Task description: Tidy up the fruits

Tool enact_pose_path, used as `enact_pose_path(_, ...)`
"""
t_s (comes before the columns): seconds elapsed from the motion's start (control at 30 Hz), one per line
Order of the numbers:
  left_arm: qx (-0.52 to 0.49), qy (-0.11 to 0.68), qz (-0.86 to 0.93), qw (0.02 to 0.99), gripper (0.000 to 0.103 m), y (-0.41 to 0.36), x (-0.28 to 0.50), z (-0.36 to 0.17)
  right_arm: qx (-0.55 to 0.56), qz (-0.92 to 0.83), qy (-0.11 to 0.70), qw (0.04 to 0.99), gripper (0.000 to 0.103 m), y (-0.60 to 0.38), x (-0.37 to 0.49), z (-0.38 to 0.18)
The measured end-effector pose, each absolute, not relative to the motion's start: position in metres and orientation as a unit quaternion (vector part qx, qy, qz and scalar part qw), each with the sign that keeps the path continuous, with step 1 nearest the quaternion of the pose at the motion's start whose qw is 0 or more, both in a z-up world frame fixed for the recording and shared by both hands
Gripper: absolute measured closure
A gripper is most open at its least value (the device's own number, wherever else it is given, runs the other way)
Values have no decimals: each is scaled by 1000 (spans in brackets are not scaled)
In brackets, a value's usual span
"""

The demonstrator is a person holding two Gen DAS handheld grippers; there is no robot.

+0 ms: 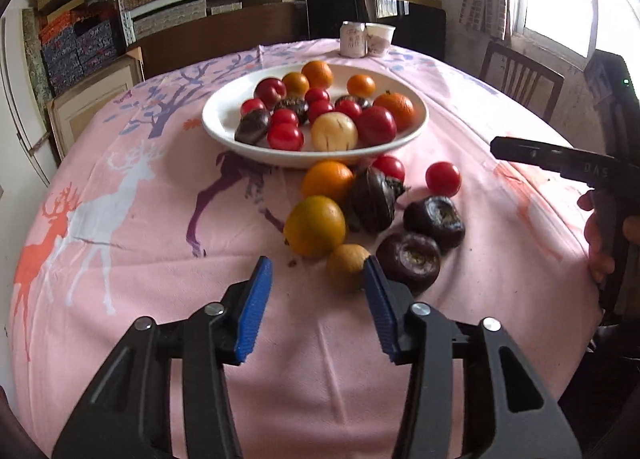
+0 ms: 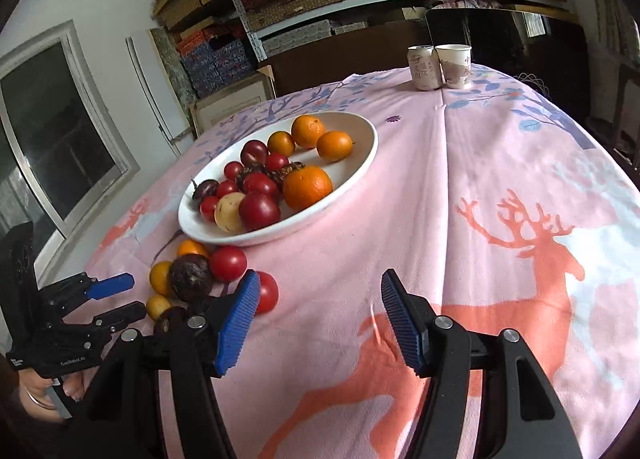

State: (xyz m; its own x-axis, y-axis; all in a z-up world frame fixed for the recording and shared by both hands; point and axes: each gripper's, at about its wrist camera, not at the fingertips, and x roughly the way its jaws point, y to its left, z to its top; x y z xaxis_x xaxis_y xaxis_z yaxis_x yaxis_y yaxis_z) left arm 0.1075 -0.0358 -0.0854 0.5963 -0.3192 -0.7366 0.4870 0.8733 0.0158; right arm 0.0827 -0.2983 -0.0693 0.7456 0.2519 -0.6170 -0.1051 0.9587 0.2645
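Can (image 2: pixel 425 67) and cup (image 2: pixel 455 66) at bench far edge, print unreadable. Left claw (image 1: pixel 318 285) wide, empty, just short of loose fruits (image 1: pixel 316 225) below the plate (image 1: pixel 224 115); right claw (image 2: pixel 316 309) wide, empty too

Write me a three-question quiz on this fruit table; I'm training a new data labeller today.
1. True or false: the left gripper is shut on a fruit.
2. Which stands beside the can at the far edge of the table? A) paper cup B) bottle C) bowl
3. Fill in: the loose fruits, such as the orange, lie on the cloth just outside the white ____.

Key
1. False: both it and the right gripper are open and empty.
2. A, the paper cup.
3. plate.
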Motion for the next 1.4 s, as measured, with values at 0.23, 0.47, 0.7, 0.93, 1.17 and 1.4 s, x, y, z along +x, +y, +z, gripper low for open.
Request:
enact_pose_path(0.23, 93, 406, -233, 879, 66, -44, 111, -97, 111, 112, 339, 927, 40, -301, 78, -70)
enact_pose_path(0.47, 85, 426, -231, 871, 66, -52, 121, -100, 103, 122, 347, 924, 40, -296, 80, -71)
enact_pose_path(0.7, 81, 368, -241, 894, 75, -53, 102, -88, 59, 150, 367, 916, 58, -276, 82, -74)
enact_pose_path(0.93, 49, 335, -249, 907, 75, -42, 91, -79, 60, 171, 402, 898, 59, -255, 101, -78)
enact_pose_path(1.17, 45, 334, -252, 907, 75, -41, 91, -78, 99, 150, 430, 885, 59, -250, 122, -84)
enact_pose_path(1.4, 44, 336, -258, 905, 75, -41, 91, -79, 152, 162, 446, 867, 62, -260, 128, -90)
